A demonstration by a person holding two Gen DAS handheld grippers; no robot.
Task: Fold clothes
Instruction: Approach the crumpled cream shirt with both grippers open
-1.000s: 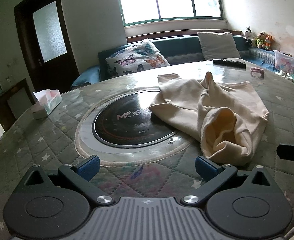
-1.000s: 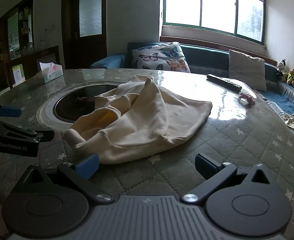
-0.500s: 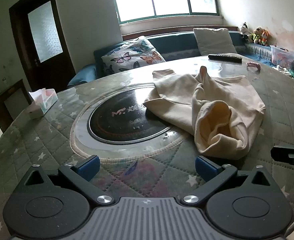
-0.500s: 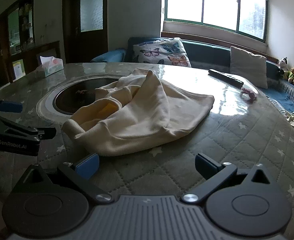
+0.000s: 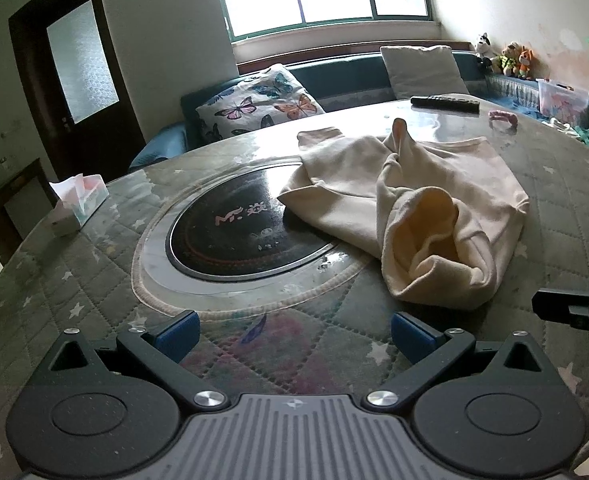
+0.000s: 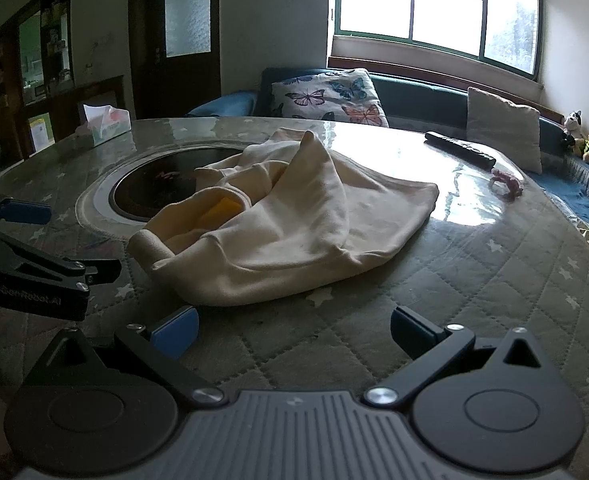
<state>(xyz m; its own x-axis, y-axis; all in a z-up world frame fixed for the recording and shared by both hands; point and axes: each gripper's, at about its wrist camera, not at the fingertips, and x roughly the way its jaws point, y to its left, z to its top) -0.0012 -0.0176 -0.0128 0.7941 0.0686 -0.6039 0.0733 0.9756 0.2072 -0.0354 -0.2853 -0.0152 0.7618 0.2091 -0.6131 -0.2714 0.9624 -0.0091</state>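
Observation:
A cream garment (image 5: 414, 200) lies crumpled on the round table, one open sleeve or leg end facing me, part of it over the black glass centre. The same cream garment (image 6: 294, 232) fills the middle of the right wrist view. My left gripper (image 5: 294, 330) is open, low over the table edge, short of the cloth with nothing between its fingers. My right gripper (image 6: 294, 330) is open too, just in front of the garment's near hem. The right gripper shows at the right edge of the left wrist view, and the left gripper at the left edge of the right wrist view.
The round table (image 5: 74, 300) has a quilted star-pattern cover and a black glass centre (image 5: 238, 232). A tissue box (image 5: 79, 204) sits at its left, a remote (image 5: 444, 102) and a pink item (image 5: 502, 117) at the far side. A sofa with cushions (image 5: 260, 104) lies behind.
Both grippers have shifted slightly relative to the table, and the garment sits a little farther in the left view and closer in the right view. The cloth itself lies unchanged.

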